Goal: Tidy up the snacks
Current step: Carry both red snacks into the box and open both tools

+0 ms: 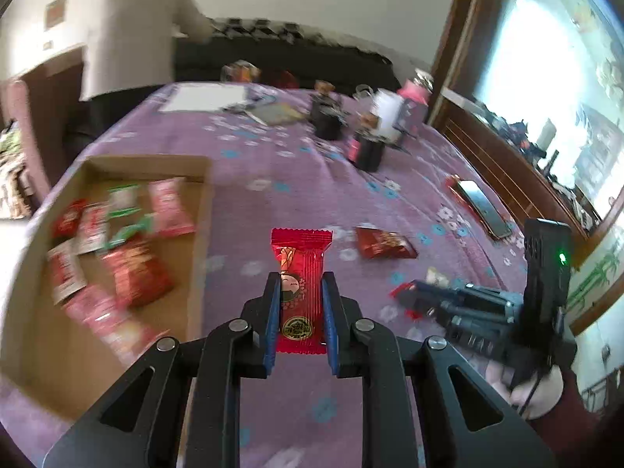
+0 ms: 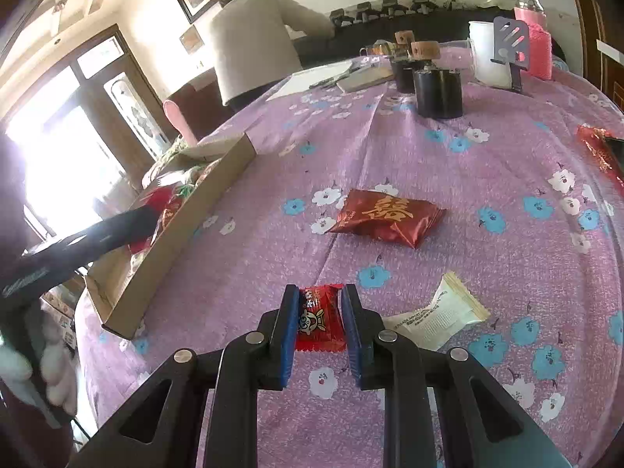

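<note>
My left gripper (image 1: 301, 279) is shut on a long red snack packet (image 1: 301, 249), held above the purple flowered cloth just right of the cardboard box (image 1: 204, 230). Several red, pink and green packets lie in the box. In the right wrist view the left gripper (image 2: 150, 214) shows over the box wall (image 2: 187, 226). My right gripper (image 2: 320, 289) is shut on a small red packet (image 2: 320, 319) low over the cloth. A dark red packet with gold lettering (image 2: 386, 214) lies ahead of it, and a white packet (image 2: 440, 312) lies to its right.
Two black canisters (image 2: 436, 89), a white jug (image 2: 487, 54) and a pink bottle (image 2: 532, 35) stand at the far end, beside papers (image 1: 202, 97). A phone (image 1: 483, 206) lies on a red packet at the right edge. A person in a pale top (image 2: 257, 39) stands beyond the table.
</note>
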